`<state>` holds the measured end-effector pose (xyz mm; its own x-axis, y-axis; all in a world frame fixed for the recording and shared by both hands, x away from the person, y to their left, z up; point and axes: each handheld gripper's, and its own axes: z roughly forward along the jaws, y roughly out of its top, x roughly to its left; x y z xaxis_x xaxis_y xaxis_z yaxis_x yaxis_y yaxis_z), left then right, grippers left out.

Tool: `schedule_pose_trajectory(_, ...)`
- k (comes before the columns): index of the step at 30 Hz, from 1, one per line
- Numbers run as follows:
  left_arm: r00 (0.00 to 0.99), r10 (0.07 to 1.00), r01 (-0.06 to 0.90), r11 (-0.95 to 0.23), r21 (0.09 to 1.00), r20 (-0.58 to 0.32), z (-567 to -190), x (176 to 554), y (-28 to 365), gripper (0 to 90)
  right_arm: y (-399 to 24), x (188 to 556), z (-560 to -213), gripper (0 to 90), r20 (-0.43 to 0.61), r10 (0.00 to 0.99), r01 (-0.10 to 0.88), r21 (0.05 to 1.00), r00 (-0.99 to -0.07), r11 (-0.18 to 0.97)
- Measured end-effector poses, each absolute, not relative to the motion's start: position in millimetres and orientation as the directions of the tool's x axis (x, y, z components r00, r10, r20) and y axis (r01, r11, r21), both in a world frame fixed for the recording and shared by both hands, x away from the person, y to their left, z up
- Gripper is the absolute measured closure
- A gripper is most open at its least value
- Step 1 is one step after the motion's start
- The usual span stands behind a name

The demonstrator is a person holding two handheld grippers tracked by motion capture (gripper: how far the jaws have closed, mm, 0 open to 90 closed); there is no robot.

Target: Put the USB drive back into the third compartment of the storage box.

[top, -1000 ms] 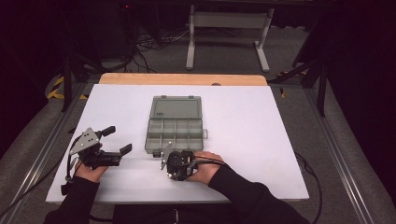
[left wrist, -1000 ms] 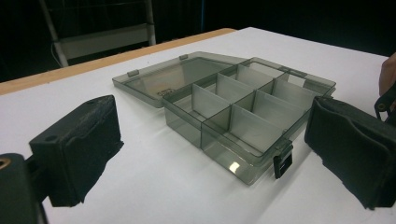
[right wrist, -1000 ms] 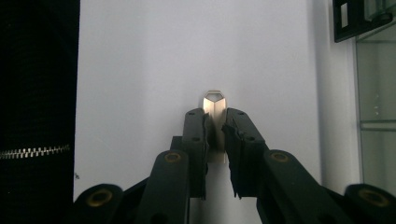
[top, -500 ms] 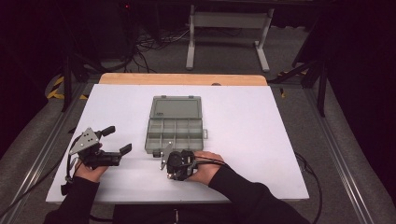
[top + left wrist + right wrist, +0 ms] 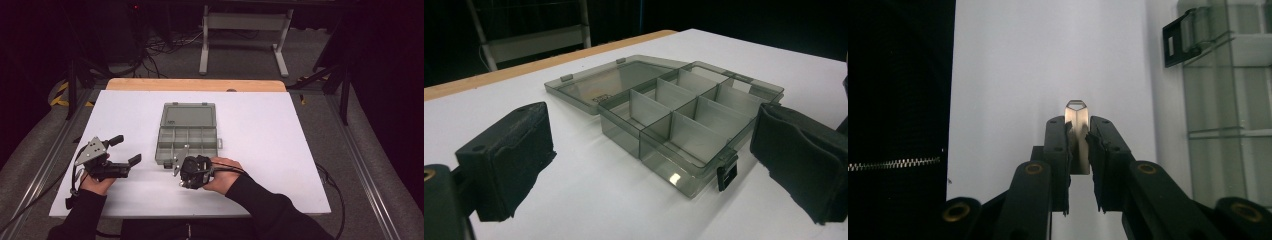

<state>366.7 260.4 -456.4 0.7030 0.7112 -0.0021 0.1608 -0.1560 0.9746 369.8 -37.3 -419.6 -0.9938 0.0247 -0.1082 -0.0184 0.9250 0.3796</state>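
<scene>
A smoky grey clear compartment box (image 5: 187, 137) lies open mid-table, its lid (image 5: 190, 115) flat behind it and its several cells looking empty. The left gripper view has the box (image 5: 684, 125) close ahead. My left gripper (image 5: 126, 150) rests on the table left of the box, jaws wide open with nothing between them (image 5: 651, 167). My right gripper (image 5: 176, 170) sits at the box's near edge. It is shut on a small silver metal piece (image 5: 1077, 115) whose looped end sticks out past the pads.
The box's black latch (image 5: 1180, 37) hangs off its front wall near my right gripper. The white table (image 5: 280, 145) has a wooden strip (image 5: 195, 84) along its far edge. A metal stand (image 5: 240, 22) and cables lie on the floor beyond.
</scene>
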Motion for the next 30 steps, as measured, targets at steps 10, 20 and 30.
schedule_pose_trajectory(10, 0.702, 0.712, 0.163, -0.154, 0.975, -0.005, -456, 367, 261, 4.5, -44, 375, -404, 79.1, -0.114, 0.047, -0.006, 0.428, -0.992, 0.904)
schedule_pose_trajectory(20, 0.702, 0.712, 0.160, -0.155, 0.975, -0.002, -456, 367, 261, 4.5, -49, 384, -390, 79.1, -0.137, 0.074, 0.005, 0.447, -0.988, 0.894)
schedule_pose_trajectory(30, 0.702, 0.713, 0.162, -0.152, 0.975, -0.005, -456, 367, 261, 4.5, -55, 396, -377, 79.1, -0.152, 0.107, 0.023, 0.474, -0.983, 0.880)
